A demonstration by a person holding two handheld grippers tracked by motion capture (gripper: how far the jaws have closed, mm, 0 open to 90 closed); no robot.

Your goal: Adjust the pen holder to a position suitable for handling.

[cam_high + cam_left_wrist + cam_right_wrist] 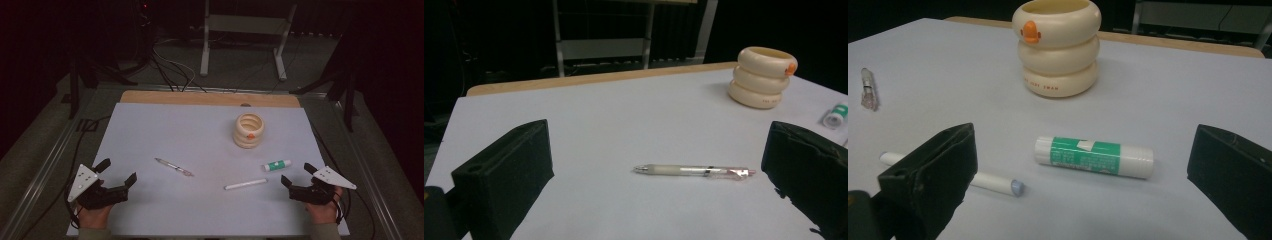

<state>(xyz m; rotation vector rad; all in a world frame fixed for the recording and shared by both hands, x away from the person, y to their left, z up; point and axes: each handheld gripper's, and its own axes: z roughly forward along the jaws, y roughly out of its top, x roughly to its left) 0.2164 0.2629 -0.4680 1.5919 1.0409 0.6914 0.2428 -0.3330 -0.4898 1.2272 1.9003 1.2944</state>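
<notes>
Grippers rest at the near edge of the table [150,120], both with jaws spread wide and holding nothing; the left gripper [118,173] is at the near left corner, the right gripper [298,174] at the near right. Just beyond the left gripper lies a clear pen [694,171] flat on the white surface; in front of the right gripper lies a green and white glue stick [1094,157], and near it, to the left, a white marker [245,184]; farther back stands a cream ringed holder [248,130], upright, well apart from both.
</notes>
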